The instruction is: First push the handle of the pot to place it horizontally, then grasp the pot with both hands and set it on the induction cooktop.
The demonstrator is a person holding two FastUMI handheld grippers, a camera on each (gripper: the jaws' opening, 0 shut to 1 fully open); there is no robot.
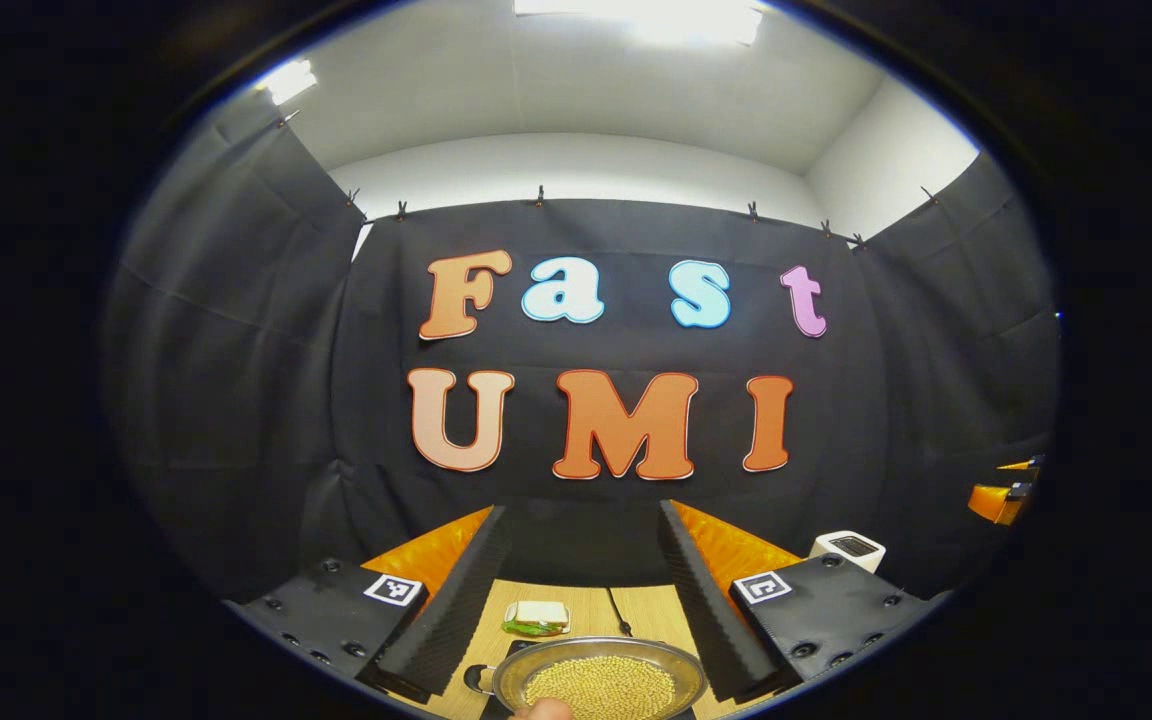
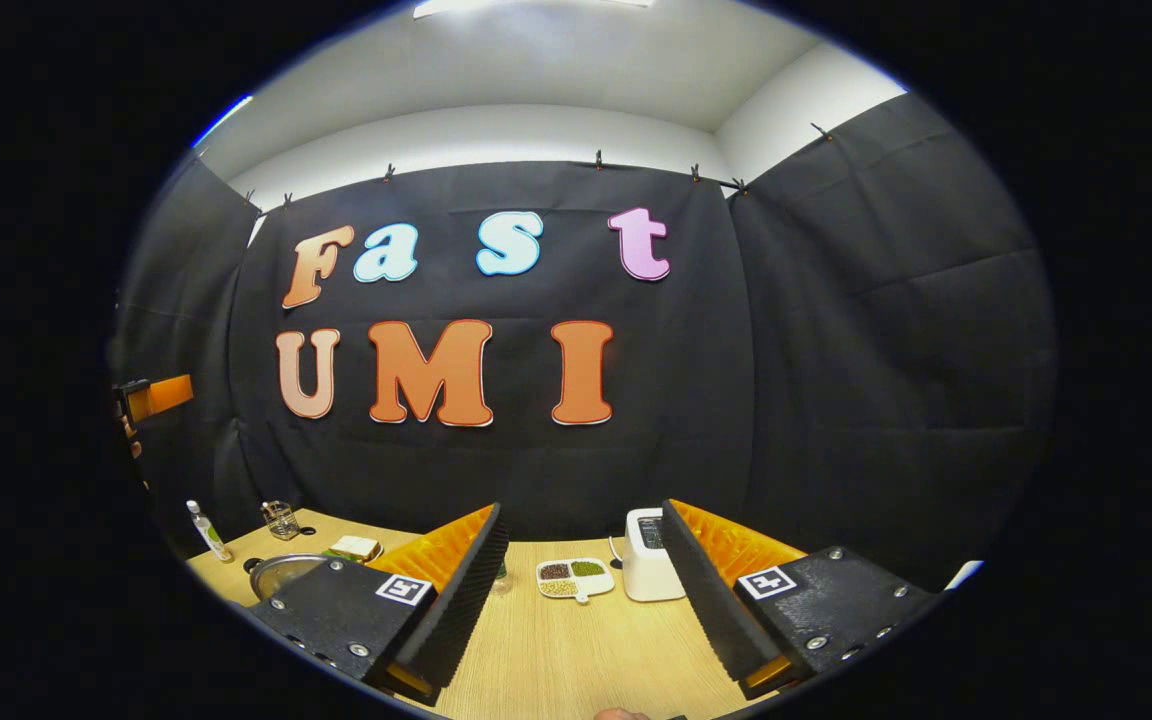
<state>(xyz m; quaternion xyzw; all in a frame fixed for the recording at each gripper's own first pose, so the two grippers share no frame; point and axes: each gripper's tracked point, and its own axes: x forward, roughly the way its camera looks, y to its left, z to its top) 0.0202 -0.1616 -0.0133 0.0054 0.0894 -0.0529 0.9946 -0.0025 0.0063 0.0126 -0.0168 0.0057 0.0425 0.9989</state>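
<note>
The pale wood-grain table (image 2: 556, 650) is taken as the landmark, its top smooth and matt. On it, seen in the left gripper view, a shallow round metal pot (image 1: 598, 675) with a bright thin rim is stood, filled with small yellowish grains, and a dark loop handle (image 1: 477, 678) is seen at its left side; what lies beneath the pot is cut off by the picture's lower edge, so whether an induction cooktop is under it cannot be told, nor how far the task has gone. The left gripper (image 1: 586, 590) is held above the table with its ribbed fingers spread wide, nothing between them, the pot lying ahead and low between the fingers. The right gripper (image 2: 586, 590) is likewise held wide apart and empty over a bare stretch of table. If a two-handed lift is called for, opposite sides of the rim should be taken evenly and the pot kept level, since loose grains would spill from so shallow a vessel. Farther back on the table a white boxy toaster (image 2: 649, 555), a white divided dish (image 2: 572, 578) of beans, a layered sandwich (image 1: 536, 617), and a small clear bottle (image 2: 208, 531) are seen.
</note>
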